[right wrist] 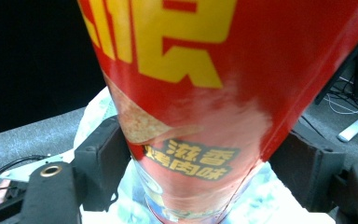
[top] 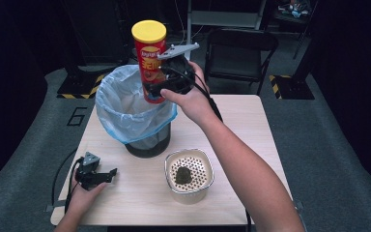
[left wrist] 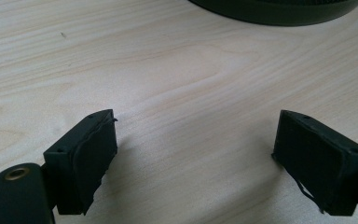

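1. The right gripper (top: 160,82) pinches the red chip can (top: 150,63) by its lower half; in the right gripper view the fingers (right wrist: 100,163) press on both sides of the can (right wrist: 200,107)
2. The can stands upright, long axis vertical, yellow lid on top. It hangs above the bin (top: 142,140), its base over the right part of the opening, inside the rim of the blue liner (top: 116,106)
3. Judgement: the coming move turns on this vertical alignment; the can lies straight above the opening, so lowering or release would drop it in
4. The right forearm reaches forward and up from the near edge
5. The left gripper (top: 107,175) rests on the tabletop (top: 251,140), well apart, fingers (left wrist: 91,154) spread and empty
6. A perforated white container (top: 189,174) stands beside the bin
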The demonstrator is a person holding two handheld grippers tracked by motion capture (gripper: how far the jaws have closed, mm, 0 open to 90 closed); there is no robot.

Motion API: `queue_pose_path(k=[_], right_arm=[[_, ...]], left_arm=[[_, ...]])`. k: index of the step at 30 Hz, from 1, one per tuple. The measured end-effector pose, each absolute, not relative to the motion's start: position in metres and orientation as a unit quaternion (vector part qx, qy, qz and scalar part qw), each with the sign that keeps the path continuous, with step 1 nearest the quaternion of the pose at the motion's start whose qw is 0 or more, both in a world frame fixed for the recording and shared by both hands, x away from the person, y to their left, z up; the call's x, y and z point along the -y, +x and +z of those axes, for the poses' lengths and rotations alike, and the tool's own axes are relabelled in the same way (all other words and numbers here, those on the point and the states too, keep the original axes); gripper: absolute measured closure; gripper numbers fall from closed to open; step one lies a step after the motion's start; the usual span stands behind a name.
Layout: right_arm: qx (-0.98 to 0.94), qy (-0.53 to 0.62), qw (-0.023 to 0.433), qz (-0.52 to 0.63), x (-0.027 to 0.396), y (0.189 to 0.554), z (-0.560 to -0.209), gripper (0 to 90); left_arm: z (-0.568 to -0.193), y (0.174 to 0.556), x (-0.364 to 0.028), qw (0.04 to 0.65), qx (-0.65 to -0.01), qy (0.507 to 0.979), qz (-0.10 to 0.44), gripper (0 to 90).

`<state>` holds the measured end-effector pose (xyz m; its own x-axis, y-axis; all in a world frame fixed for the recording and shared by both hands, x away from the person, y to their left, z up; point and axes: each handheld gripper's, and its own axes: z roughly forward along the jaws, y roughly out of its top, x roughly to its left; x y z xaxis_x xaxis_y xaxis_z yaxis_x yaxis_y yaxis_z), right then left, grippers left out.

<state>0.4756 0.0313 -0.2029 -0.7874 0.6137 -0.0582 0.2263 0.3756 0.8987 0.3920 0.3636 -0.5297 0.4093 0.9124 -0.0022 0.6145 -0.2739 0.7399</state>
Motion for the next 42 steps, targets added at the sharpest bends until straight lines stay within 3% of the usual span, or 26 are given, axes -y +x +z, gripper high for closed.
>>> queue_pose_path(k=[21, 23, 24, 26, 30, 37, 42], right_arm=[[-0.83, 0.274, 0.181, 0.452, -0.09, 0.505, -0.245, 23.0], [-0.83, 0.273, 0.18, 0.452, -0.092, 0.506, -0.248, 18.7], [-0.828, 0.273, 0.181, 0.454, -0.093, 0.507, -0.249, 10.5], [-0.827, 0.274, 0.17, 0.46, -0.094, 0.507, -0.25, 3.3], [-0.826, 0.268, 0.188, 0.458, -0.091, 0.503, -0.249, 0.4], [-0.808, 0.265, 0.195, 0.489, -0.054, 0.488, -0.234, 14.2], [-0.812, 0.258, 0.194, 0.486, -0.03, 0.48, -0.233, 16.9]], left_arm=[[-0.53, 0.392, -0.363, 0.342, -0.499, 0.766, 0.217, 13.1], [-0.53, 0.392, -0.363, 0.343, -0.499, 0.766, 0.217, 13.1], [-0.53, 0.392, -0.363, 0.342, -0.499, 0.766, 0.217, 13.1], [-0.53, 0.392, -0.363, 0.343, -0.499, 0.766, 0.217, 13.1], [-0.53, 0.392, -0.363, 0.344, -0.499, 0.766, 0.214, 13.1], [-0.531, 0.392, -0.362, 0.347, -0.499, 0.763, 0.22, 13.1], [-0.531, 0.392, -0.362, 0.347, -0.499, 0.763, 0.22, 13.1]])
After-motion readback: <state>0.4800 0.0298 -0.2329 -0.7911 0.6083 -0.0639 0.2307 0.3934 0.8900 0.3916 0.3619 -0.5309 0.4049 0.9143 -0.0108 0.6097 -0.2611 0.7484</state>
